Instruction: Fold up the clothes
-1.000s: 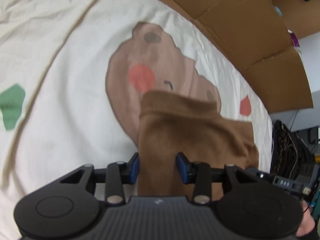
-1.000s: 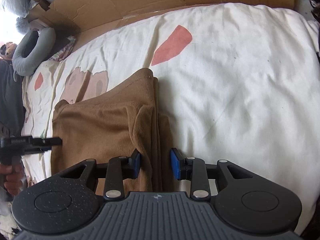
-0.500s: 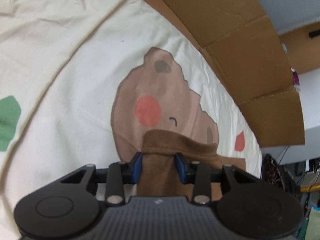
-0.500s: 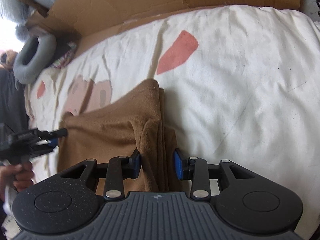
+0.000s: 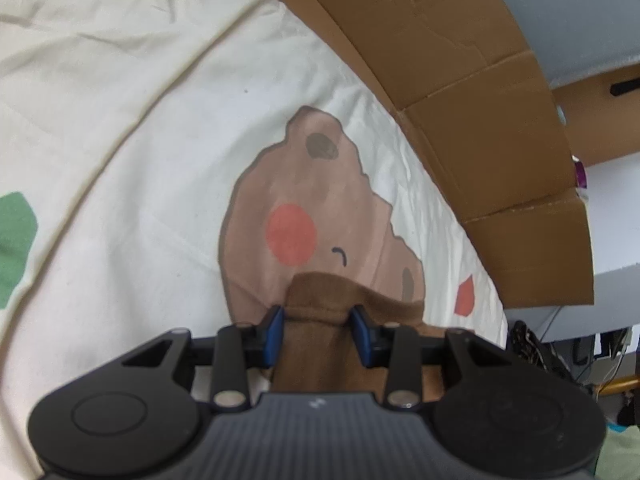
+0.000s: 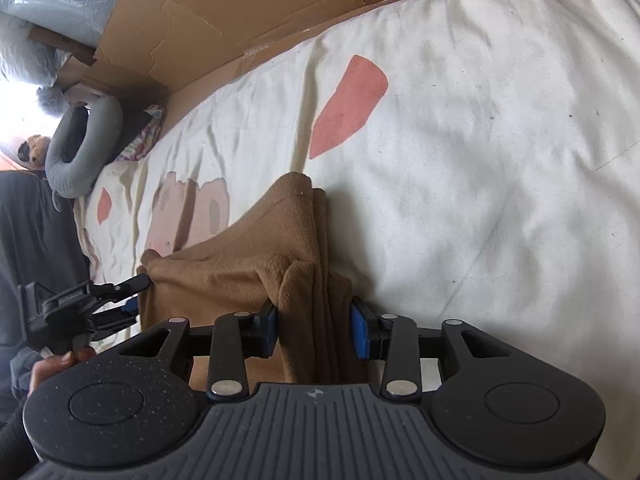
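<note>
A brown fleece garment (image 6: 240,264) lies folded on the cream bed sheet (image 6: 480,160), stretched between both grippers. My right gripper (image 6: 315,332) is shut on its thick, layered right edge, with the blue pads pressing on either side. In the left wrist view, my left gripper (image 5: 319,330) is shut on a bunched corner of the garment (image 5: 384,308) just in front of the bear print (image 5: 304,200). The right wrist view shows the left gripper (image 6: 132,296) pinching the garment's left corner, with a person's hand (image 6: 52,368) holding it.
Flattened cardboard (image 5: 460,120) lines the far side of the bed. A grey neck pillow (image 6: 80,148) and a small patterned cloth (image 6: 140,140) lie at the bed's far left end. Cables and clutter (image 5: 560,352) sit beyond the bed's right edge.
The left gripper's jaws narrowed, bunching the brown corner, and far less garment shows ahead of it. The right gripper shifted slightly, its grip on the folded edge unchanged.
</note>
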Tool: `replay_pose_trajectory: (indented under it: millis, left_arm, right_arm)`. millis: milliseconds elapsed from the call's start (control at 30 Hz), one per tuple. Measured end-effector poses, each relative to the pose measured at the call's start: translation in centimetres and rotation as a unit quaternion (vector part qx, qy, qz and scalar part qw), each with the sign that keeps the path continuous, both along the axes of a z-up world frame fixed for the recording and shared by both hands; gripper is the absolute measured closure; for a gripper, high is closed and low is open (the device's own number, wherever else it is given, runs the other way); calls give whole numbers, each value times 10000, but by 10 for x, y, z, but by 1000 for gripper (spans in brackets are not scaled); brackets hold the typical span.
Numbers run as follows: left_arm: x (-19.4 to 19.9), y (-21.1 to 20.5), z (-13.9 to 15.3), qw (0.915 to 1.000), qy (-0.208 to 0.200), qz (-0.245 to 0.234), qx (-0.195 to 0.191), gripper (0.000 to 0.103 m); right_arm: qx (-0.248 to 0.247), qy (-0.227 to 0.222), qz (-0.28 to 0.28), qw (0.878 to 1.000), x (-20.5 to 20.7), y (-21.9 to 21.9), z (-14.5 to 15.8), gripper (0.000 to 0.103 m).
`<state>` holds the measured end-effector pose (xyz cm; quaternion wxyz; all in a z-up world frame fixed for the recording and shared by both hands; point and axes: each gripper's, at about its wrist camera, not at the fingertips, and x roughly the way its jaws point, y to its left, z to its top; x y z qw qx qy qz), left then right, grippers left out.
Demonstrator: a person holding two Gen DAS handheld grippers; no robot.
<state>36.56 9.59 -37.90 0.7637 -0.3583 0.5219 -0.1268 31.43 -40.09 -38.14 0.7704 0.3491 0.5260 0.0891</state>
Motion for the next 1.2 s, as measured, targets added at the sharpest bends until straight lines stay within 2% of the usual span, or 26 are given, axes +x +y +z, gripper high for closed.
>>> replay_pose_trajectory:
  millis: [67,200,300,367,467,800,833,867,933,1000,1133,1200]
  left_arm:
    - [2,0,0,10000,-39,-16,-33,74]
    - [4,1,0,10000,-64,-55,-34,75]
    - [2,4,0,9999,-92,-89,-77,73]
    - [0,7,-1,9998,-113,-114,-120,67]
    - [-5,12,-4,9995,-109,-168,-257,66]
    - [-22,7,-24,9966,-134,-361,-726,67]
    - [-22,5,-23,9969,-185,-348,-679,69]
    - [-21,3,-21,9974,-251,-324,-591,75]
    - [-18,-1,-18,9980,-384,-274,-415,86]
    - [-18,-8,-12,9976,-526,-316,-310,90]
    - [-18,-8,-10,9970,-552,-348,-422,90]
    - [-17,-6,-13,9970,-488,-338,-499,84]
  right_arm:
    - [69,-84,-3,9999,-1,0,6,66]
    - [149,-253,97,9995,-3,-1,14,66]
    - [193,-297,141,9993,-4,-3,11,66]
    - [227,-324,167,9991,-4,-4,10,64]
    - [297,-333,264,9987,-4,-5,5,59]
    - [674,-436,228,9965,-8,-11,-15,58]
    - [702,-445,203,9963,-9,-12,-16,59]
    - [676,-459,194,9965,-9,-11,-16,59]
    - [538,-503,181,9971,-8,-8,-13,81]
    - [516,-544,183,9970,-6,-4,-9,81]
    - [558,-608,184,9964,-7,-5,-5,79]
    - [558,-601,190,9965,-7,-7,-5,77]
